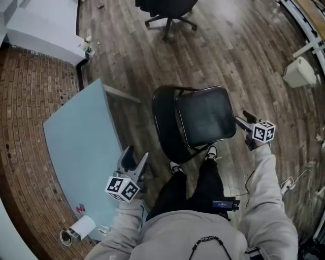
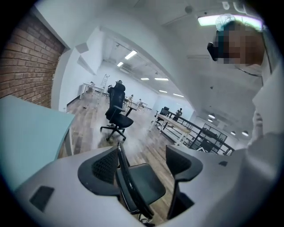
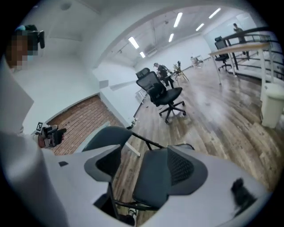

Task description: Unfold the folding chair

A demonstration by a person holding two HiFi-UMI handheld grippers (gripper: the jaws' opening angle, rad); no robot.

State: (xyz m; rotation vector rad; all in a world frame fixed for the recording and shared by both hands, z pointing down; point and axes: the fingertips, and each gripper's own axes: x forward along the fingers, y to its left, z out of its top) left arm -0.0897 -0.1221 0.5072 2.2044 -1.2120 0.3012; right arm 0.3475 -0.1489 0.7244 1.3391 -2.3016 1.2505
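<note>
The black folding chair (image 1: 205,116) stands opened on the wood floor in front of me, with its seat flat and its backrest (image 1: 165,127) to the left. My left gripper (image 1: 136,155) hovers open over the table edge, left of the chair and apart from it. My right gripper (image 1: 242,118) is open just off the seat's right edge and holds nothing. In the left gripper view the chair (image 2: 144,184) shows below and beyond the open left gripper (image 2: 143,162). In the right gripper view the seat (image 3: 153,177) lies beyond the open right gripper (image 3: 146,164).
A light blue table (image 1: 81,147) stands to the chair's left, with a paper roll (image 1: 81,227) at its near corner. A black office chair (image 1: 167,10) is farther ahead and a white bin (image 1: 299,71) is at the right. My shoes (image 1: 210,151) touch the chair's near side.
</note>
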